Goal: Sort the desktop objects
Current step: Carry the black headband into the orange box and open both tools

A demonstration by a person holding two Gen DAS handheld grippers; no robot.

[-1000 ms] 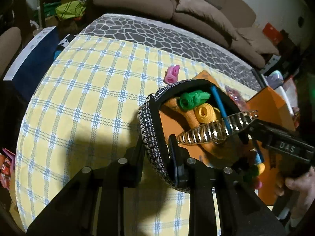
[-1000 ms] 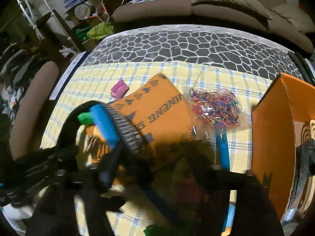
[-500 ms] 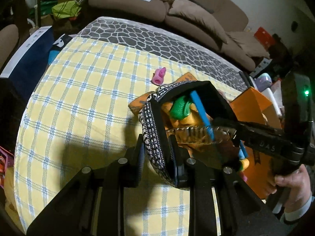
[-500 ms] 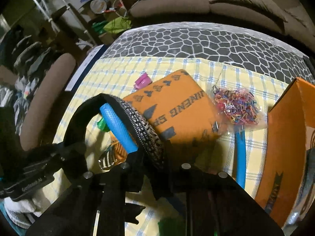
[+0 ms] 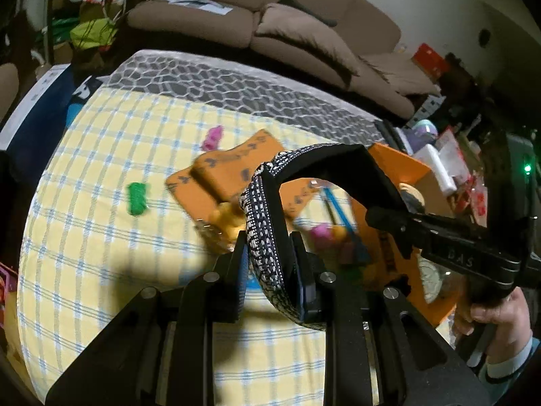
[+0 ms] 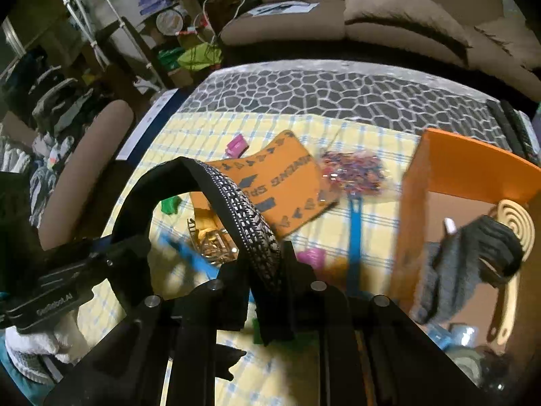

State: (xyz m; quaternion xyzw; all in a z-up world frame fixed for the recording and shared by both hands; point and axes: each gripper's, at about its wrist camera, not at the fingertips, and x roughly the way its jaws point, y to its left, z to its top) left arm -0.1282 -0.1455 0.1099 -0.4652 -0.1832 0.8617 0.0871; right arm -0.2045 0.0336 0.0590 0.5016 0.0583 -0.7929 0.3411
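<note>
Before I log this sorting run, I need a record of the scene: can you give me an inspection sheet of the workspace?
Surface: yellow checked tablecloth over a grey cobble-pattern cover.
Job's things: black pouch held up, emptied; green clip, pink clip, blue stick, gold claw clip on the cloth.
Clutter: orange envelope, bag of rubber bands, orange box.
Grippers: left tool and right tool both clamp the pouch rim.
Cables: white cables in the background.
Surroundings: brown sofa.

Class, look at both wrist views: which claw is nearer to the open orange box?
Right. The right claw grips the black pouch on the side beside the orange box. The left claw grips the pouch's opposite rim, farther from the box.
</note>
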